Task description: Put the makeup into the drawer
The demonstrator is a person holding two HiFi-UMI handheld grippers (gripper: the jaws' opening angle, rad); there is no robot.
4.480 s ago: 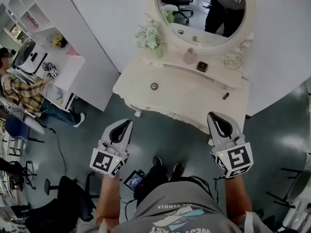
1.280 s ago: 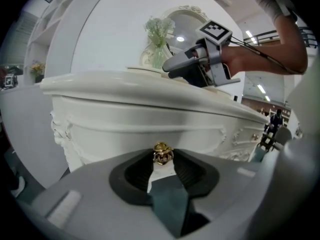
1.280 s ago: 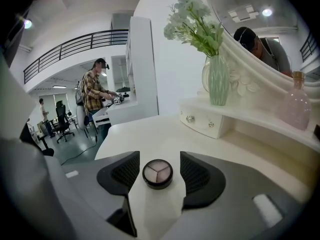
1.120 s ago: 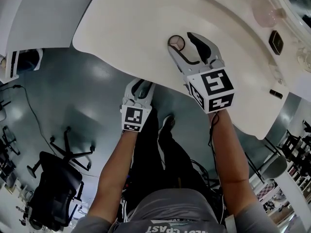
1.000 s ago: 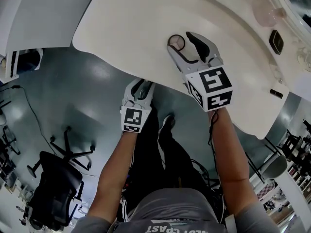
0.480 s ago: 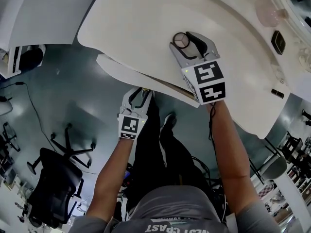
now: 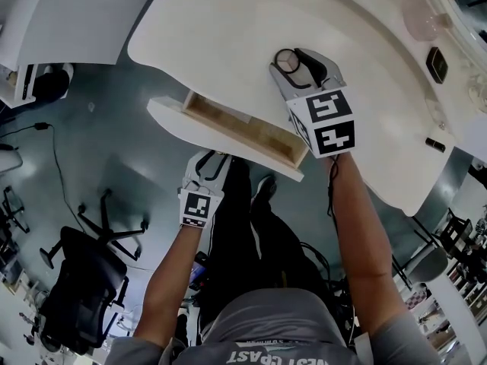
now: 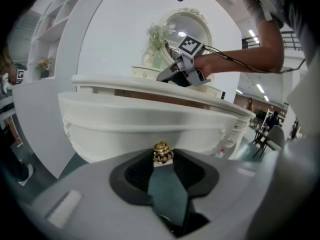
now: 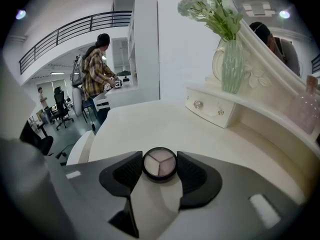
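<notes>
A round makeup compact (image 7: 285,61) with three pale shades (image 9: 159,163) lies on the white dressing table (image 7: 221,29). My right gripper (image 7: 292,61) straddles it, its jaws closing, and both pads touch the compact's sides. Below the tabletop the drawer (image 7: 199,132) stands pulled out, showing its bare wooden inside. My left gripper (image 7: 211,158) is at the drawer's white front (image 8: 150,121), shut on the small gold knob (image 8: 162,152).
A pink bottle (image 7: 417,17), a dark square case (image 7: 435,63) and a small dark tube (image 7: 434,144) sit further right on the table. A vase of flowers (image 9: 231,64) stands on the raised shelf. An office chair (image 7: 76,280) is on the floor to the left.
The drawer has slid out from under the tabletop as my left gripper drew back with the knob. The right gripper's jaws have come in on the compact.
</notes>
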